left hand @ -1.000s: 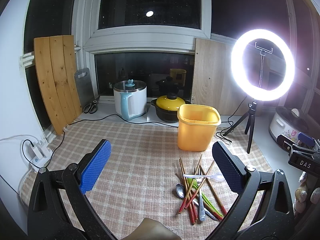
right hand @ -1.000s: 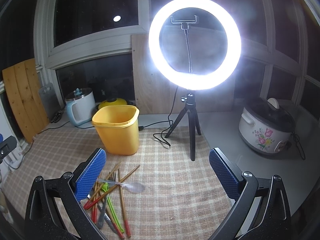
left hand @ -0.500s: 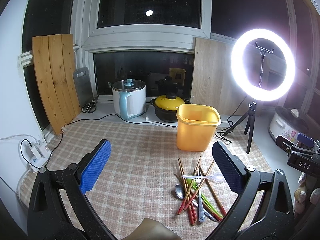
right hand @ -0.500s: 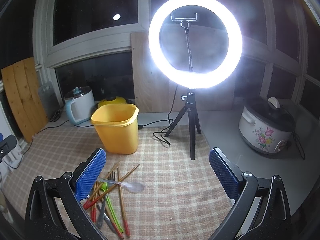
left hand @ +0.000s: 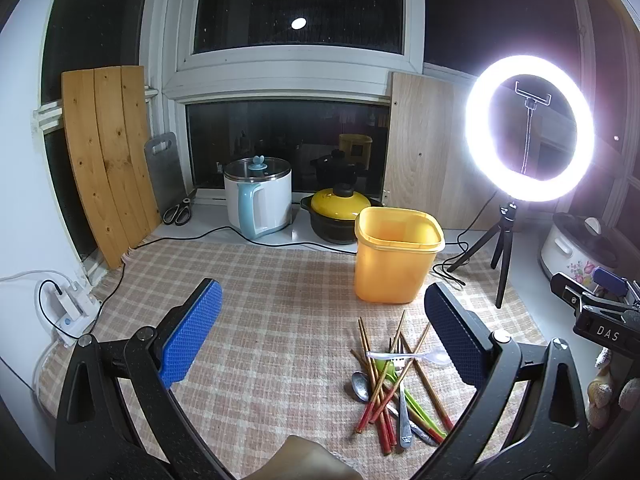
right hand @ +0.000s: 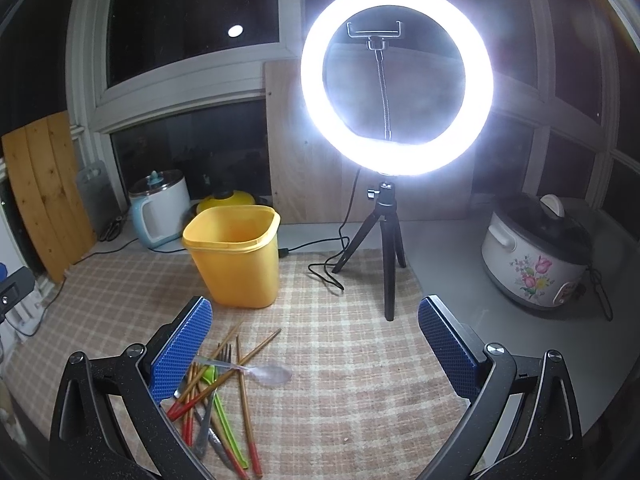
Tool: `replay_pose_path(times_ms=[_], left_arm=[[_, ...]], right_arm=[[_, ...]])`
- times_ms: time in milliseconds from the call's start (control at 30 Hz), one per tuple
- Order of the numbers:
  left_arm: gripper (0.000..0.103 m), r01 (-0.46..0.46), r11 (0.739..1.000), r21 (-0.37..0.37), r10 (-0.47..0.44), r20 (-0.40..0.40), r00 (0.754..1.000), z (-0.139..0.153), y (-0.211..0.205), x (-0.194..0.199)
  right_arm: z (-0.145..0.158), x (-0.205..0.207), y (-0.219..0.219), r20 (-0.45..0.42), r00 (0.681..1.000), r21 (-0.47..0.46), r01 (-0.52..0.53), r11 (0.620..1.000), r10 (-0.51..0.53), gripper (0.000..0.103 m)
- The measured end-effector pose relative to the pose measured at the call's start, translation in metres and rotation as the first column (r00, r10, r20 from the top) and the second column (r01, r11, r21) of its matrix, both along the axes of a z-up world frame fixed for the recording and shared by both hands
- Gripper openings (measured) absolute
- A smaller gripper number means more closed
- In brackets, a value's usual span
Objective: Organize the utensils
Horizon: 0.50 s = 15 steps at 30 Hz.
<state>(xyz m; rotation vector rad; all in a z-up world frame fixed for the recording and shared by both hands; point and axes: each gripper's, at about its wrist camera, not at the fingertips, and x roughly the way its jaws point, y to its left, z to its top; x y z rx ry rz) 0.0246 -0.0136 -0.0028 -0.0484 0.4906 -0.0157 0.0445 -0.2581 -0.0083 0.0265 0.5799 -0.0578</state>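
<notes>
A pile of utensils point(left hand: 394, 384) lies on the checked mat: wooden chopsticks with red tips, green chopsticks, a clear plastic spoon point(left hand: 416, 357), a metal spoon point(left hand: 359, 386) and a fork. In the right wrist view the pile point(right hand: 216, 392) lies at lower left, the clear spoon point(right hand: 264, 373) on top. An empty yellow bin point(left hand: 396, 255) stands upright behind the pile; it also shows in the right wrist view point(right hand: 236, 254). My left gripper point(left hand: 322, 338) is open and empty, above the mat left of the pile. My right gripper point(right hand: 316, 346) is open and empty, right of the pile.
A ring light on a tripod point(right hand: 390, 264) stands right of the bin, its cable on the mat. A white kettle point(left hand: 260, 202) and a yellow-lidded pot point(left hand: 340, 212) stand at the back. A flowered cooker point(right hand: 536, 260) stands at right. A power strip point(left hand: 70, 308) lies at left.
Both views have shifted only slightly. The utensils and the bin have not moved, and both grippers stay open.
</notes>
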Motion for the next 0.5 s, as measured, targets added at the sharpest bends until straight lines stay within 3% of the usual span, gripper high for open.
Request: replay_pose_path(times_ms=[367, 500], left_arm=[[0.103, 0.004, 1.000, 0.002, -0.004, -0.057, 0.998, -0.017, 0.003, 0.020], [0.103, 0.013, 1.000, 0.007, -0.012, -0.095, 0.995, -0.024, 0.006, 0.030]], right_arm=[[-0.015, 0.013, -0.001, -0.034, 0.999, -0.013, -0.008, 1.000, 0.008, 0.102], [-0.029, 0.019, -0.003, -0.035, 0.998, -0.015, -0.059, 0.998, 0.058, 0.102]])
